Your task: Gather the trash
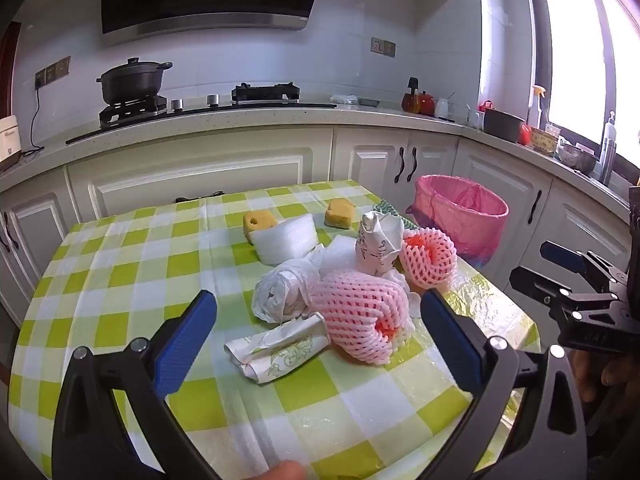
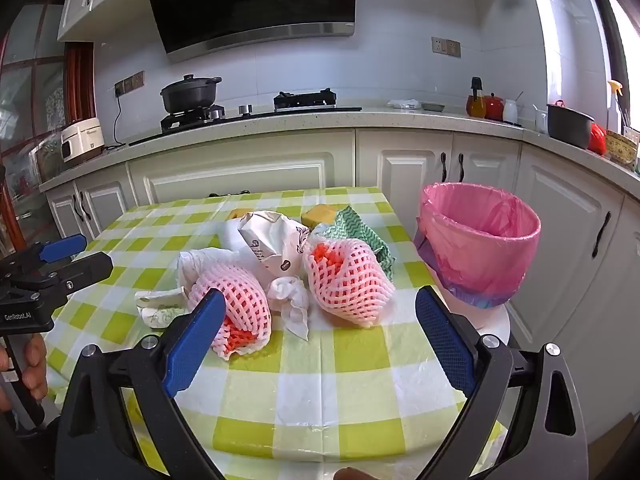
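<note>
A heap of trash lies on the green-checked table (image 1: 120, 288): two pink foam nets (image 1: 360, 312) (image 2: 348, 280), a white plastic bag (image 1: 284, 292), a crumpled paper cup (image 1: 280, 346), a white paper bag (image 1: 378, 244) (image 2: 276, 248), a white foam block (image 1: 284, 240) and a tissue wad (image 2: 292, 304). The bin with a pink liner (image 1: 460, 216) (image 2: 480, 240) stands off the table's right edge. My left gripper (image 1: 320, 340) is open, just short of the near net and the cup. My right gripper (image 2: 320, 340) is open and empty, before the heap.
Two yellow sponges (image 1: 258, 224) (image 1: 339, 212) and a green patterned cloth (image 2: 360, 236) lie behind the heap. A kitchen counter with a black pot (image 1: 132, 80) on the stove runs behind the table. White cabinets (image 2: 404, 176) stand behind the bin.
</note>
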{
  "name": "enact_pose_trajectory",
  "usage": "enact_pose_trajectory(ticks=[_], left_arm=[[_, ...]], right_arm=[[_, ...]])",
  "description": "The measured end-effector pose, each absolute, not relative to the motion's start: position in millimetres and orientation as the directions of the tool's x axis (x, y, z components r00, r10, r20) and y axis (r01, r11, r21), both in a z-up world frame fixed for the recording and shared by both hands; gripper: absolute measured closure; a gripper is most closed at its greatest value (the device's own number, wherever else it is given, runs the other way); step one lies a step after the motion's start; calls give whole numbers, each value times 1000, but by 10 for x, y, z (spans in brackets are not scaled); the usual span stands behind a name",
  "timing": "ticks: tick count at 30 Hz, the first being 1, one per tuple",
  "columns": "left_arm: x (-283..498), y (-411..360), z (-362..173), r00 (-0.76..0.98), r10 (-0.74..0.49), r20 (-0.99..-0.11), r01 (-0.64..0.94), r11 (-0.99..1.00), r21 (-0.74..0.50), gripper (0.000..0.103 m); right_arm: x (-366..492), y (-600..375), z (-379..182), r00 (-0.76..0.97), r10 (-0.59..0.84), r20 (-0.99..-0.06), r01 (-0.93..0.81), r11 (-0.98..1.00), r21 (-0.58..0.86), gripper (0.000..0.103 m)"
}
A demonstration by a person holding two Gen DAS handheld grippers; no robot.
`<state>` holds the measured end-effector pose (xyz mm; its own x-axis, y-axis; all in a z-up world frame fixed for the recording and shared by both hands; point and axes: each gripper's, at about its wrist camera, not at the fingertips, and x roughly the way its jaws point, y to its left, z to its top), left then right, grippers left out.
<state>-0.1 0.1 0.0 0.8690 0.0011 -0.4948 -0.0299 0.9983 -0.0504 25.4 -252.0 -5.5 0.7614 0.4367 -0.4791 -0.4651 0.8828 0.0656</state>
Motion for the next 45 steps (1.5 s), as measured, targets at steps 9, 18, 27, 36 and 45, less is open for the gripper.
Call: enact_pose_trajectory(ticks=[9,18,27,36,45], left_arm=[[15,-5,-3,864,2,-503,-29,999,-45,5],[5,1,-11,868,-2,-497,-25,999,-47,5],[-4,-10,-9,869,2,-494,-28,999,-46,5],[-2,3,-4,869,-1,-495,-27,998,-49,5],[-3,3,-6,869,-2,-494,-26,999,-48,4]], right_arm=[[258,-2522,-43,761,433,-482,-462,885,66,13],[264,-2516,-52,761,436,-480,-465,883,65,13],[267,-2529,-53,762,436,-479,-464,883,65,13],[270,-2531,-53,762,436,-478,-465,883,64,13],[295,-2547,-38,763,436,-478,-464,883,64,13]])
